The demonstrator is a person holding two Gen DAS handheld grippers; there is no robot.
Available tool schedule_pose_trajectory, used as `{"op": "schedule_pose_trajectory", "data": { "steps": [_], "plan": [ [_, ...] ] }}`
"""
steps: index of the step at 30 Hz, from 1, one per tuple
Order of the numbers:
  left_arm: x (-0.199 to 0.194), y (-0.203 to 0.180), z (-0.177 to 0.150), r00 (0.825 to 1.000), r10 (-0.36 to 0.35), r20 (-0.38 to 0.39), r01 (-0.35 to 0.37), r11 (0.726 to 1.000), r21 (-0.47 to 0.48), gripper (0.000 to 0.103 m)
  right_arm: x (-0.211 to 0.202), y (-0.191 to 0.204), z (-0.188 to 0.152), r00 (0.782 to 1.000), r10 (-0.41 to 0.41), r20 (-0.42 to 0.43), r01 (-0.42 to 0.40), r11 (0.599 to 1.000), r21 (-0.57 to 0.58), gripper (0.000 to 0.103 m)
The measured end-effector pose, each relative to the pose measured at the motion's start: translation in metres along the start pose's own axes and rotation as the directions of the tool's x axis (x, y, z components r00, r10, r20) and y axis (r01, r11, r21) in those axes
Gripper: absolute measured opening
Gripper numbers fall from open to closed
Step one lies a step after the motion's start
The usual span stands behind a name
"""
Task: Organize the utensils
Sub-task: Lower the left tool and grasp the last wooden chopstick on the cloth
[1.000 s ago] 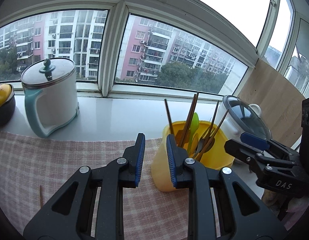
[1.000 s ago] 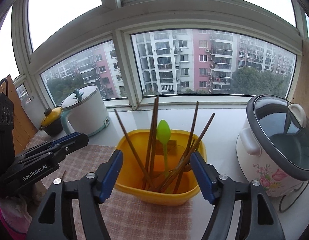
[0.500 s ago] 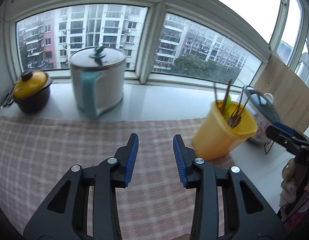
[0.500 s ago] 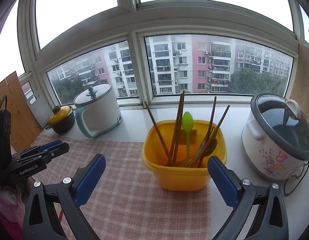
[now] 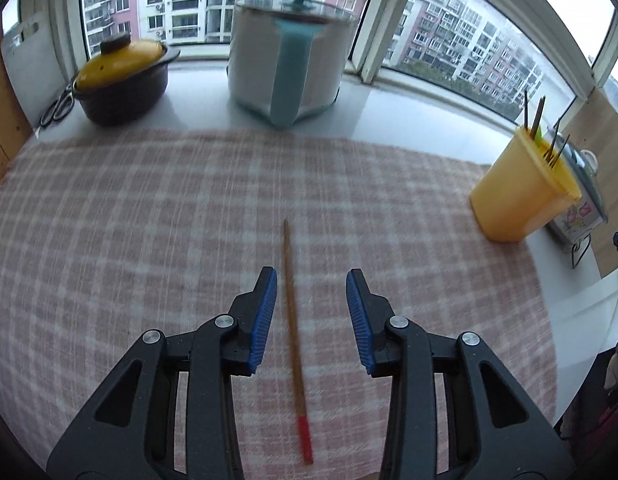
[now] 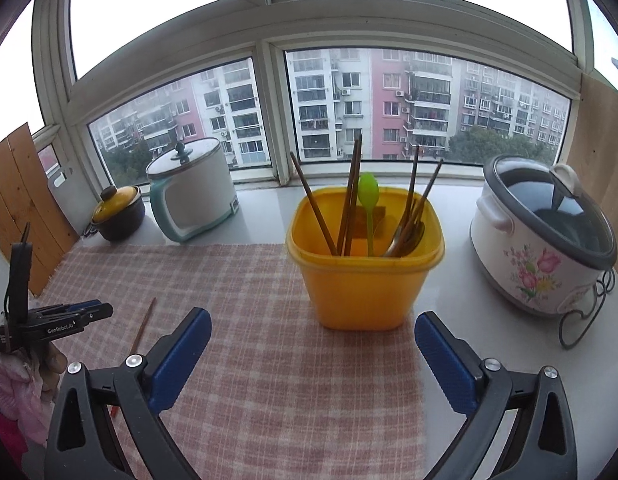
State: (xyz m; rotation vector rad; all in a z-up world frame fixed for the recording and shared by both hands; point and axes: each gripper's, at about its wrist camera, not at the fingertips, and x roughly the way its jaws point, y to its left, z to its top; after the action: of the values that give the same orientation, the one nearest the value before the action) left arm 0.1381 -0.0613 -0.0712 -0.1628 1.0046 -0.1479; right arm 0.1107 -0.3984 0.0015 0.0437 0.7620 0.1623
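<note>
Left wrist: red-tipped chopstick (image 5: 294, 328) between released left claw (image 5: 311, 316); right wrist: right claw (image 6: 311, 354) released.

A woven pink-checked cloth (image 5: 149, 216), matt and coarse, covers a glossy white desk (image 5: 421, 120). On it lies a wooden chopstick (image 5: 291, 320) with a red-painted end. The yellow tub (image 6: 361, 280) is smooth plastic; the cooker (image 6: 541, 256) has a glass lid; the tongs' (image 5: 311, 320) blue pads (image 5: 263, 320) are ribbed.
</note>
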Motion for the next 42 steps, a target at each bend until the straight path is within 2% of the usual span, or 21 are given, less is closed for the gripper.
{"op": "schedule_pose_trajectory", "data": {
  "steps": [5,8,14,19,29,34,42],
  "plan": [
    [0.014,0.0,-0.019,0.998,-0.006,-0.07,0.007,1.0,0.012,0.036,-0.003,-0.004,-0.015,1.0,-0.011,-0.017,0.011,1.0,0.027,0.103],
    [0.023,-0.001,-0.026,0.994,-0.009,-0.113,0.012,1.0,0.018,0.023,-0.003,-0.007,-0.021,0.999,-0.018,-0.028,0.019,0.999,0.041,0.103],
    [0.039,0.003,-0.025,0.984,0.007,-0.177,-0.007,1.0,0.003,0.018,-0.004,-0.012,-0.032,0.999,-0.024,-0.049,0.027,0.997,0.071,0.103],
    [0.049,0.005,-0.021,0.977,0.017,-0.212,-0.014,1.0,0.016,0.017,-0.004,-0.014,-0.041,0.998,-0.027,-0.063,0.033,0.996,0.086,0.103],
    [0.071,-0.006,-0.014,0.958,0.074,-0.276,-0.048,0.994,0.099,0.017,-0.002,-0.026,-0.052,0.996,-0.027,-0.088,0.039,0.989,0.141,0.103],
    [0.077,-0.008,-0.011,0.958,0.085,-0.273,-0.059,0.993,0.103,0.007,-0.002,-0.029,-0.055,0.995,-0.03,-0.093,0.044,0.987,0.156,0.103],
    [0.074,-0.002,-0.01,0.97,0.051,-0.236,-0.036,0.997,0.067,0.004,-0.001,-0.032,-0.058,0.994,-0.032,-0.104,0.049,0.985,0.166,0.103]
  ]
}}
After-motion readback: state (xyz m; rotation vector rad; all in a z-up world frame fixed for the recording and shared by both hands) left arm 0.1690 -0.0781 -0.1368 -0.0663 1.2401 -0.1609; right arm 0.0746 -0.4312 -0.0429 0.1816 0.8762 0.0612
